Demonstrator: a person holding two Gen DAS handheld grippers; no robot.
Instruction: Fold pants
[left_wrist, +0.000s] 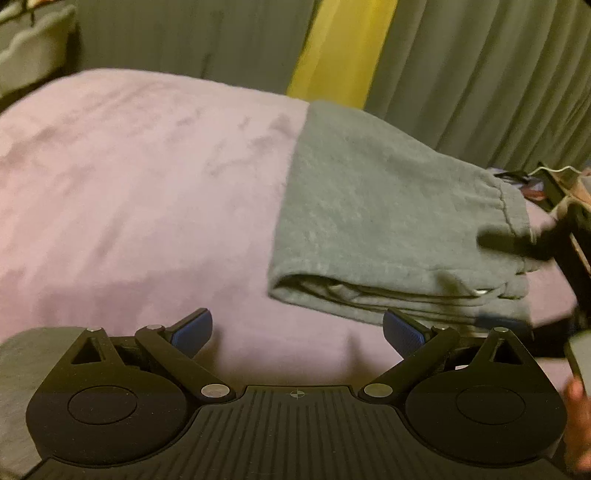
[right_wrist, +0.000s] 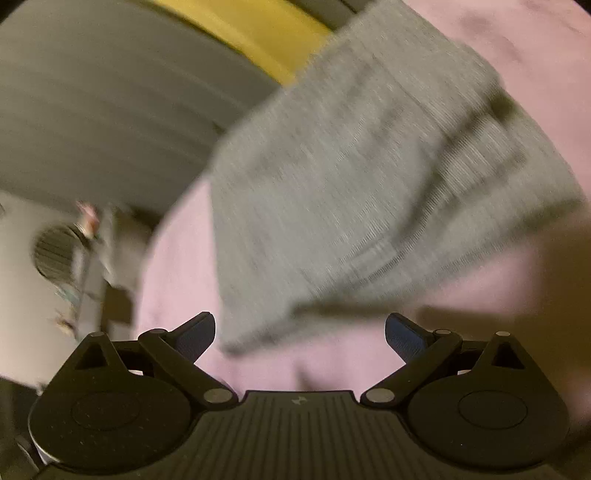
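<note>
My left claw (left_wrist: 297, 328) and right claw (right_wrist: 300, 332) both hang spread and empty. The folded grey sweatpants (left_wrist: 388, 221) lie on the pink blanket (left_wrist: 147, 184), ahead-right of the left claw, long axis running away; the right claw looks nearer.

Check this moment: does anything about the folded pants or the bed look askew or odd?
Nothing stands out. The grey pants lie folded in a compact stack on the pink blanket. The left tongs and right tongs are open and empty.

Bed w/ pink blanket (left_wrist: 140, 192); folded grey pants (left_wrist: 388, 221) flat on it, right side.
</note>
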